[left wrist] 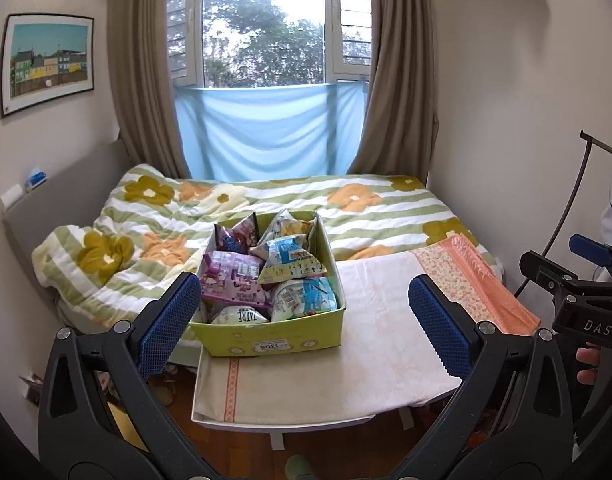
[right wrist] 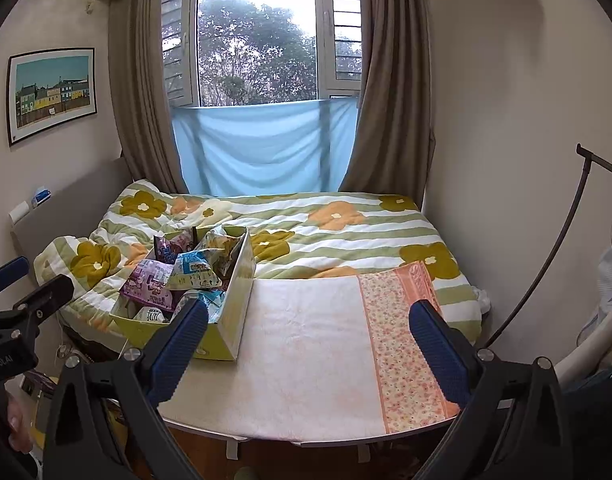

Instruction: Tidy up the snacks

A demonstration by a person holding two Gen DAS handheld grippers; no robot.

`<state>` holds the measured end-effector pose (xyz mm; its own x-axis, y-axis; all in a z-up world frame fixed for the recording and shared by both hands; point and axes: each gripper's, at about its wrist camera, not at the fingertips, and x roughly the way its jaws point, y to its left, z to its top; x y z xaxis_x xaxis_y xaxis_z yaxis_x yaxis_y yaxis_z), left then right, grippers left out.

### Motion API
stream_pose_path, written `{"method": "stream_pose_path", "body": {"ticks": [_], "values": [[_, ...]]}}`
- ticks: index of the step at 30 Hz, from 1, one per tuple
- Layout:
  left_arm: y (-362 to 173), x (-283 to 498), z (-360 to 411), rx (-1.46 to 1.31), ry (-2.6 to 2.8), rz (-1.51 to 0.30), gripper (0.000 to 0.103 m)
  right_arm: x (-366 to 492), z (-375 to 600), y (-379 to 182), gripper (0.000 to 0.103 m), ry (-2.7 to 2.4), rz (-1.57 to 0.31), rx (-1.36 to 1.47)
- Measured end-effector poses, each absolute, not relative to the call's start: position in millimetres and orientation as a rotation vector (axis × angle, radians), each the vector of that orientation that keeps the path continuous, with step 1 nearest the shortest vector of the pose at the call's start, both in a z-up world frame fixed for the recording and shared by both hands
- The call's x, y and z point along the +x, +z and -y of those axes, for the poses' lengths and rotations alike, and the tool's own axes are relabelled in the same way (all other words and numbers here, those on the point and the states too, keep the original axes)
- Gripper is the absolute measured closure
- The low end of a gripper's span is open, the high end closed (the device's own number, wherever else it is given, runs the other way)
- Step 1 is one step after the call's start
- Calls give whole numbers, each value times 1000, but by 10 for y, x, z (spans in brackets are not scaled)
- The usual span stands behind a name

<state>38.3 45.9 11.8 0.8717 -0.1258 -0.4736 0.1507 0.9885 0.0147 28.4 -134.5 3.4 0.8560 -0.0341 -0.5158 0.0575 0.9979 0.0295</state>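
Hovering low, the left tongs (left wrist: 303, 320) and right tongs (right wrist: 308, 342) gape released, grasping nothing. The green box (left wrist: 273, 342) of snack bags (left wrist: 291, 258) sits on the cloth-covered bench (left wrist: 370, 360), toward ten o'clock from the right tongs.

A small table (left wrist: 289, 420) (cloth-covered (right wrist: 306, 344)) carries a green box (left wrist: 273, 340) of snack packets (left wrist: 289, 260).

Green box (left wrist: 273, 342); green-striped floral quilt (left wrist: 370, 216); blue-padded tongs (left wrist: 306, 312).
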Motion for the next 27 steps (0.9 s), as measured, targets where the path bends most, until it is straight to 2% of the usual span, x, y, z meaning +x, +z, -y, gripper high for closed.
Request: {"method": "stream_pose_path", "body": {"ticks": [27], "values": [[66, 425, -522, 36, -154, -510, 0, 340, 1331, 35, 3, -66, -548, 33]]}}
